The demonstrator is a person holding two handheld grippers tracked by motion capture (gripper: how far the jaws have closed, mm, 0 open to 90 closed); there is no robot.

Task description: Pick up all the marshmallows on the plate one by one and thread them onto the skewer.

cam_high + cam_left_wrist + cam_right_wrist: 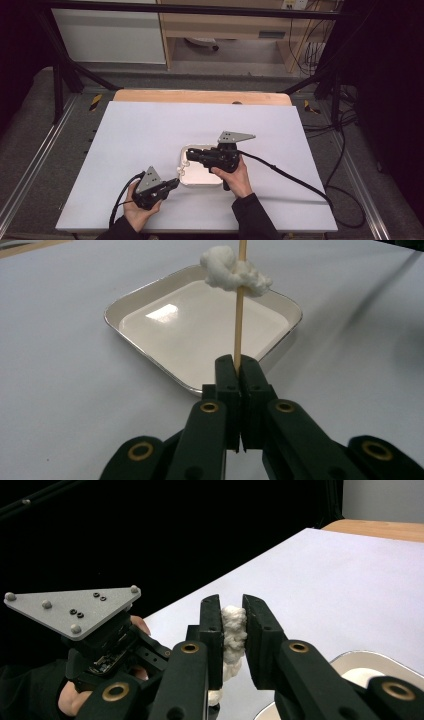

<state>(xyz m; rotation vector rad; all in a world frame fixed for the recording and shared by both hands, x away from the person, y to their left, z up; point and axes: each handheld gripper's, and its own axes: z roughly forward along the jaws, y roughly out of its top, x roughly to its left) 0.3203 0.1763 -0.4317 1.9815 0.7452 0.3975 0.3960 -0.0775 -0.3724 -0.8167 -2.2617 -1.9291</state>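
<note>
The left hand-held gripper (239,371) is closed on a thin wooden stick (239,325) above the white tray (150,340). The right hand-held gripper (231,625) squeezes the white fluffy lump (233,630) threaded on it. The lump seems not yet off the stick; pulling it off remains.

white table (150,135), square tray (186,155)

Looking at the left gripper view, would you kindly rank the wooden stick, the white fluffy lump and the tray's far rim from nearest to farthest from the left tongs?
1. Wooden stick: clamped between the left tongs, rising straight up.
2. White fluffy lump: skewered high on the stick, above the tray.
3. Tray's far rim: beyond the stick, toward the top of the view.
</note>
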